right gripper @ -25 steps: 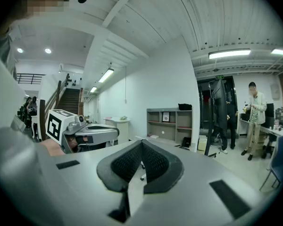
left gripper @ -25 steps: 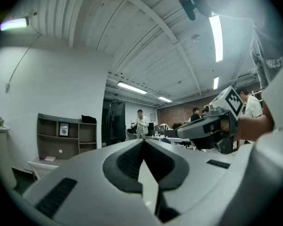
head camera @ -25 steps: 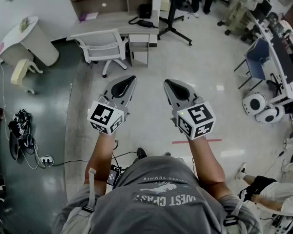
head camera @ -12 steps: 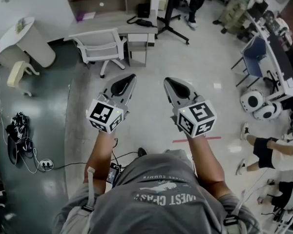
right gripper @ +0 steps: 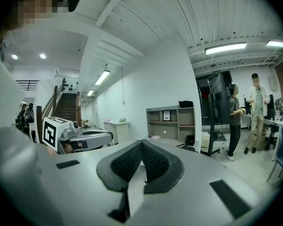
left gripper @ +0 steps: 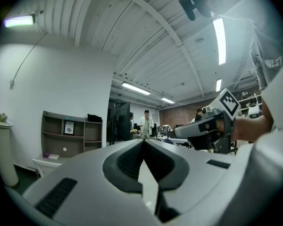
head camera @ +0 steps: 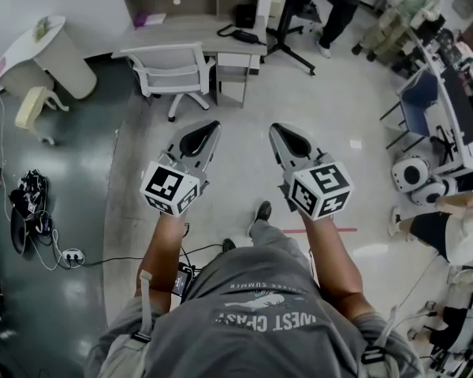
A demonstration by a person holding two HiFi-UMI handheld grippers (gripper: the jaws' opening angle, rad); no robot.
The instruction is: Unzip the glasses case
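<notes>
No glasses case shows in any view. In the head view I hold both grippers out in front of my chest, side by side over the floor. My left gripper (head camera: 207,128) is shut with nothing in it, its marker cube nearest me. My right gripper (head camera: 281,130) is shut and empty too. In the left gripper view the left gripper (left gripper: 143,142) has its jaws pressed together, pointing level into the room, with the right gripper's body to its right. In the right gripper view the right gripper (right gripper: 141,142) is closed the same way, with the left gripper's body at its left.
Ahead stand a white office chair (head camera: 170,77) and a grey desk (head camera: 193,34) below a wall shelf (right gripper: 172,123). A black stand (head camera: 288,22) is beyond. A white round table (head camera: 43,53) is far left, cables (head camera: 27,211) lie on the floor, people (right gripper: 254,112) stand at right.
Both grippers stay shut and side by side while I move forward: the chair and desk have shifted in view, my foot now shows ahead, and a person at right has walked on.
</notes>
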